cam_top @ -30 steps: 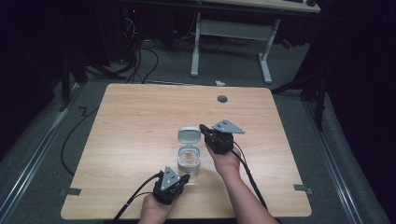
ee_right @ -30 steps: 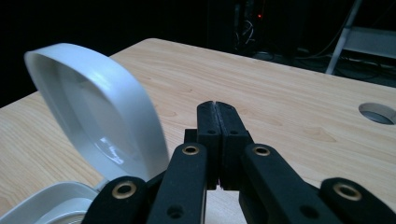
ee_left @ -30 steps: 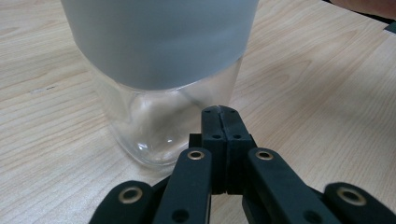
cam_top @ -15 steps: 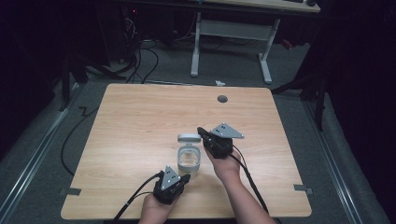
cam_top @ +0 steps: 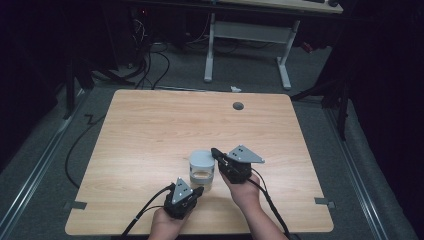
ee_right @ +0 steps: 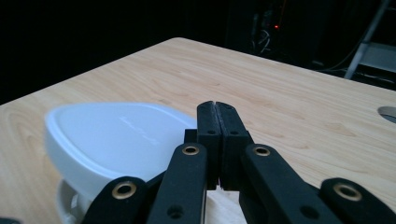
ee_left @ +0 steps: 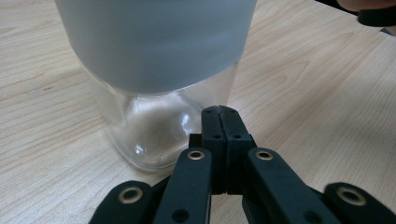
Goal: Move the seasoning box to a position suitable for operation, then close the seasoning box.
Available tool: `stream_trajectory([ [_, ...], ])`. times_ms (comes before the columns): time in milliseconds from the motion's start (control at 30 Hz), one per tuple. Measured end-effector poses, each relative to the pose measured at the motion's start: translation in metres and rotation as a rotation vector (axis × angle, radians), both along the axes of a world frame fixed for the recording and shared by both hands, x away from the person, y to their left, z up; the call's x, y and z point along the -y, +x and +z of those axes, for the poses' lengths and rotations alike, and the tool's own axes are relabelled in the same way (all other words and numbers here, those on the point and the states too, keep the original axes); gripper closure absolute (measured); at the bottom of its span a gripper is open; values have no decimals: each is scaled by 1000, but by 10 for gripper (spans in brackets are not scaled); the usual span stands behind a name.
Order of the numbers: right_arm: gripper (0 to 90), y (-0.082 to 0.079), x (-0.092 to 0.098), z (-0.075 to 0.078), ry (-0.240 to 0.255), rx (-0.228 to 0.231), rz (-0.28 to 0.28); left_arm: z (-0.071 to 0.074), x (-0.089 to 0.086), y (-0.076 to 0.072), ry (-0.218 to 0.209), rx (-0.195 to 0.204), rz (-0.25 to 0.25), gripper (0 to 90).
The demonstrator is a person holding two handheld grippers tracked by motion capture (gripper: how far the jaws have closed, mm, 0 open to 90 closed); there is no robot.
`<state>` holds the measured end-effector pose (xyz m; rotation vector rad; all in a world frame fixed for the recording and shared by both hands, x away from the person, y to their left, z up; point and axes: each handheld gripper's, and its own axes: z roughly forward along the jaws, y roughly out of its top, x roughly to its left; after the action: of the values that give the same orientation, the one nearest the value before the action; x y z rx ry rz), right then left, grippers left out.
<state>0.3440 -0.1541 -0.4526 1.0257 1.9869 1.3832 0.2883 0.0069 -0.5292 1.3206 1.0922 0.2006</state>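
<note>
A clear square glass jar [cam_top: 202, 178] stands on the wooden table [cam_top: 150, 130], near the front edge. A white lid [cam_top: 202, 159] rests on top of it. My left gripper [cam_top: 197, 190] is shut and empty, its tips low against the jar's front right side; close up, the glass [ee_left: 149, 133] and the lid [ee_left: 154, 42] loom just past my left gripper [ee_left: 219, 109]. My right gripper [cam_top: 215, 151] is shut too, its tips beside the lid's right edge. In the right gripper view the lid [ee_right: 112, 135] lies left of my right gripper [ee_right: 218, 105], with nothing between the jaws.
A round cable hole [cam_top: 238, 105] sits near the table's far edge, also the hole [ee_right: 387, 112] at far right. A small white scrap [cam_top: 235, 89] lies at the far edge. Beyond stand white desk legs [cam_top: 285, 65] and floor cables [cam_top: 150, 60].
The lid, which lay on the table behind the jar, has come up and now rests on the jar. My right gripper moved left and nearer with it. The left gripper stayed put.
</note>
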Motion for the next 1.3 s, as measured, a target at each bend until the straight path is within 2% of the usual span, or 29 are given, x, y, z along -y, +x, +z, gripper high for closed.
stream_trajectory([
  [133, 891, -7, -4, -1, -1, 2, 20, 0, 0, 0, -1, 1, 2, 900],
  [233, 886, -14, -8, -8, -14, 5, 28, 1, -1, 1, -1, -10, 5, 900],
  [267, 886, -16, -8, -9, -3, 6, 30, 1, -2, 1, 2, -12, 5, 899],
  [300, 885, -17, -8, -8, 1, -4, 31, 2, -3, 0, 5, -15, -1, 896],
  [367, 876, -20, -6, -4, -1, 7, 31, 4, -7, -1, 7, -14, -2, 879],
  [500, 862, -18, 4, 3, 7, 29, 3, 6, -26, -2, 42, -5, 18, 837],
  [600, 822, -13, 15, 3, -3, 24, -29, 7, -48, 5, 70, -35, 68, 755],
  [667, 794, -10, 23, 1, -11, 17, -55, 7, -60, 11, 91, -37, 101, 707],
  [700, 778, -8, 27, -1, -17, 11, -72, 6, -67, 15, 103, -45, 115, 687],
  [867, 679, -3, 64, -15, -39, -40, -171, 6, -101, 36, 114, -29, 231, 585],
  [900, 663, -3, 70, -18, -42, -47, -189, 4, -109, 41, 133, -22, 256, 569],
  [967, 642, -5, 89, -25, -41, -69, -226, 0, -130, 56, 192, -32, 350, 527],
  [1067, 583, -9, 121, -37, -34, -105, -304, 1, -159, 61, 138, -50, 427, 517],
  [1167, 511, -20, 151, -47, -16, -131, -361, 0, -181, 54, 92, -46, 481, 508],
  [1233, 479, -30, 165, -53, -8, -150, -385, -1, -187, 48, 76, -51, 484, 499],
  [1300, 465, -42, 174, -59, -5, -134, -411, -2, -183, 42, 93, -39, 462, 494],
])
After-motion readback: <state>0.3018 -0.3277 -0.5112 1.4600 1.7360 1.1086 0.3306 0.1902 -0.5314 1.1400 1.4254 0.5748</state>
